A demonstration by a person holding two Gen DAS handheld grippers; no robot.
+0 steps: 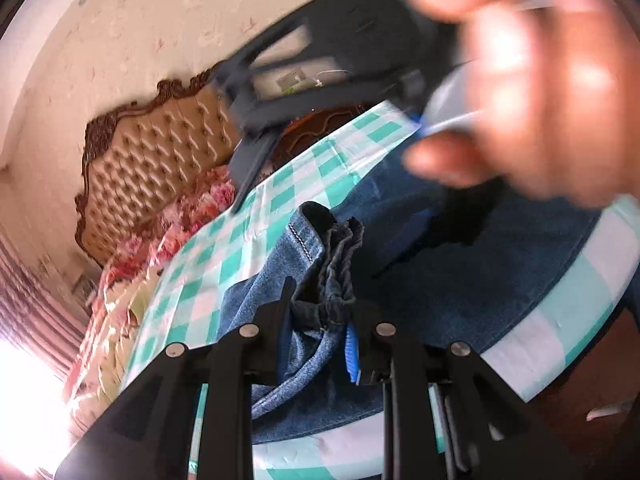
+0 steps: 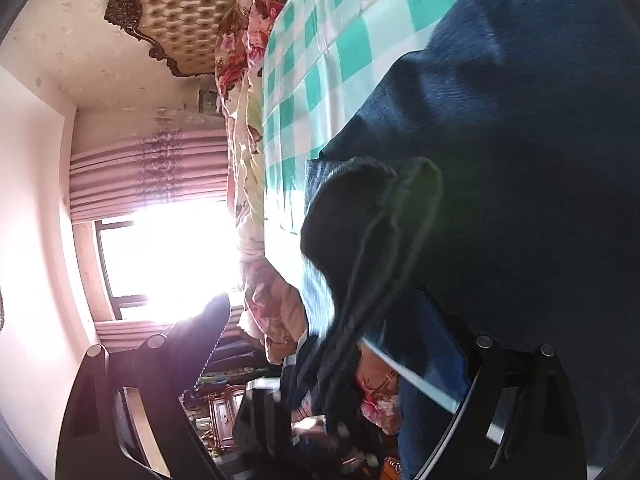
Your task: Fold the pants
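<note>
Two black grippers worked over denim pants [image 1: 500, 280] spread on a green-and-white checked cloth [image 1: 224, 256]. Left gripper [image 1: 320, 312] pinched a bunched, stitched hem near the camera; right gripper [image 2: 320, 360] stood spread wide, dark folded denim hanging between its fingers.

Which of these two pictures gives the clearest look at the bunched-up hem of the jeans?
The left wrist view: the hem sits sharp and well lit, pinched in the left gripper, stitching visible. The right wrist view shows the same bunch only as a dark, blurred, backlit shape.
</note>
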